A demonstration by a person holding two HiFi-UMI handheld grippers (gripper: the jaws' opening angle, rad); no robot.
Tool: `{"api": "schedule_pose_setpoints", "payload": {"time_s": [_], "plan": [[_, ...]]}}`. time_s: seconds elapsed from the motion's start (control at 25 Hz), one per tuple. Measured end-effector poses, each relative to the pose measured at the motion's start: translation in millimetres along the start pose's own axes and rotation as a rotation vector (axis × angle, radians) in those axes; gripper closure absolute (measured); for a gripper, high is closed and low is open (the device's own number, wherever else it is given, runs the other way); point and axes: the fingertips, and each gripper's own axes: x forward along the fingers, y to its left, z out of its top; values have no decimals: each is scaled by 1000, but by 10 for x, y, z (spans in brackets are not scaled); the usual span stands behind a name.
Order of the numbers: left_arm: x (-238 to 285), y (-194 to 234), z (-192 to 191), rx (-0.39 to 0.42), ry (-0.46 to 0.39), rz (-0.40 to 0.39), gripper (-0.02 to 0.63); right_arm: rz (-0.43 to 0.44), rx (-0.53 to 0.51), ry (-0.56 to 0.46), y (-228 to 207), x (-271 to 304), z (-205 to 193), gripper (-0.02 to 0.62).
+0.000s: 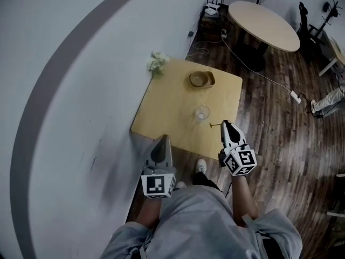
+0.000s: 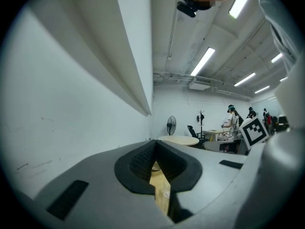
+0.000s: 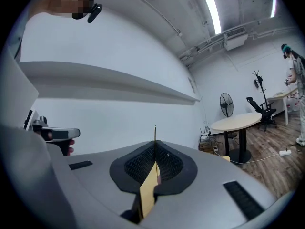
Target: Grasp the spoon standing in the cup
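A clear glass cup stands in the middle of a small wooden table. My right gripper hovers just right of the cup, near the table's front edge, and is shut on a thin spoon that pokes out leftward from its tip. In the right gripper view the spoon shows as a thin stem rising from the closed pads of the right gripper. I cannot tell whether its far end touches the cup. My left gripper hangs at the table's near left corner, shut and empty; in its own view the left gripper has its jaws together.
A tan bowl sits at the far side of the table and a small bunch of white flowers at its far left corner. A white wall runs along the left. A round table and a cable stand farther off on the wood floor.
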Motion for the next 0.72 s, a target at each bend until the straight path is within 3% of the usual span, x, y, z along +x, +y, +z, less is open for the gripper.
{"api": "schedule_pose_setpoints", "payload": {"time_s": [0.52,0.72], "plan": [[-401,-535,-96,-18,9,-165,604,-87,-21,-92,270,-1066,317,594],[-446,-700,-126,-18,3,-184,604,-88,-26,-122,294,-1340,401,594]]}}
